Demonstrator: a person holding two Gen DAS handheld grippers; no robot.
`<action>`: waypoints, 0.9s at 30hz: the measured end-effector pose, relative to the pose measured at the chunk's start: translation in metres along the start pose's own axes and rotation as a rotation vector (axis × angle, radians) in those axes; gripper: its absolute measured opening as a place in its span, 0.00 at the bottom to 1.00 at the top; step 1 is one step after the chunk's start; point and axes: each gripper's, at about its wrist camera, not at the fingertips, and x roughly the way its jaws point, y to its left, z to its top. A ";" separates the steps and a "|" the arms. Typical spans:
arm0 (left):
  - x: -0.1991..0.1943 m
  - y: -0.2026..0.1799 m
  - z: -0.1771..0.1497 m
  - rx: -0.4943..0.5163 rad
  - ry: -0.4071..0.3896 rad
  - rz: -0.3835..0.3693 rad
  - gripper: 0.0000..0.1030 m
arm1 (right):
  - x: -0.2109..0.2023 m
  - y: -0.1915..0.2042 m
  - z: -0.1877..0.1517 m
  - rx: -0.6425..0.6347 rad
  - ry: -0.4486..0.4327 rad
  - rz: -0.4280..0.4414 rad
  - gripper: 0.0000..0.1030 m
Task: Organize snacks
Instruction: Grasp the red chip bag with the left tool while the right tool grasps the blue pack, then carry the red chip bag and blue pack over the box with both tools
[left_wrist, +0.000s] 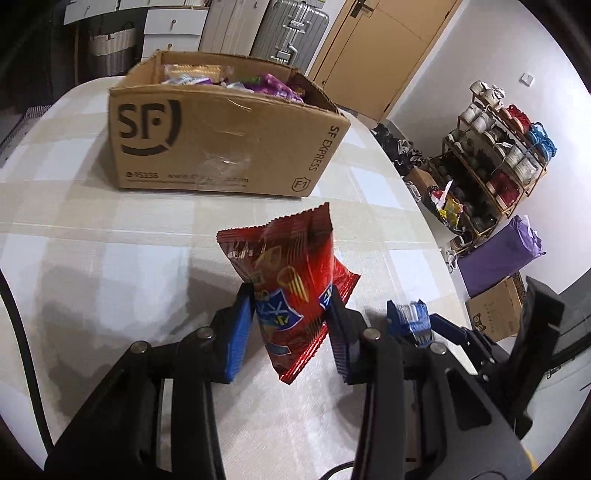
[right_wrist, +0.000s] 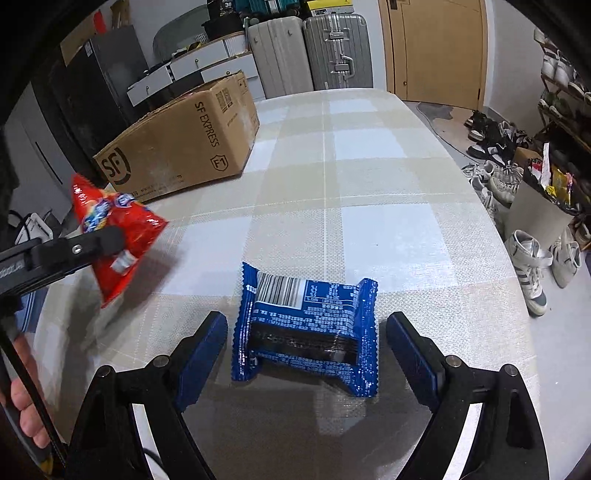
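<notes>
My left gripper (left_wrist: 291, 295) is shut on a red snack bag (left_wrist: 291, 258) and holds it above the checked tablecloth (left_wrist: 110, 240); the bag hangs tilted between the blue pads. In the right wrist view the same red bag (right_wrist: 114, 218) shows at the left, clamped in the left gripper (right_wrist: 107, 240). A blue snack packet (right_wrist: 306, 325) lies flat on the cloth, barcode side up. My right gripper (right_wrist: 306, 317) stands open astride it, with a gap between each pad and the packet. An open SF Express cardboard box (left_wrist: 221, 140) with several snacks inside sits at the far side.
The table's rounded edge (right_wrist: 491, 236) runs along the right. Beyond it stand a shoe rack (left_wrist: 498, 155), loose shoes (right_wrist: 528, 266) on the floor, a purple bag (left_wrist: 498, 254) and a small carton (left_wrist: 495, 314). Suitcases (right_wrist: 306, 55) stand behind the table. A hand (right_wrist: 26, 406) shows low left.
</notes>
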 end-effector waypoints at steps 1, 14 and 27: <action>-0.002 0.001 -0.001 0.000 -0.003 0.001 0.34 | 0.001 0.001 0.000 -0.010 -0.002 -0.006 0.83; -0.037 0.032 -0.020 0.026 -0.014 0.036 0.34 | 0.000 0.004 -0.005 -0.083 -0.041 -0.031 0.50; -0.046 0.038 -0.022 0.031 -0.020 0.047 0.34 | -0.009 -0.004 -0.004 0.024 -0.054 0.143 0.46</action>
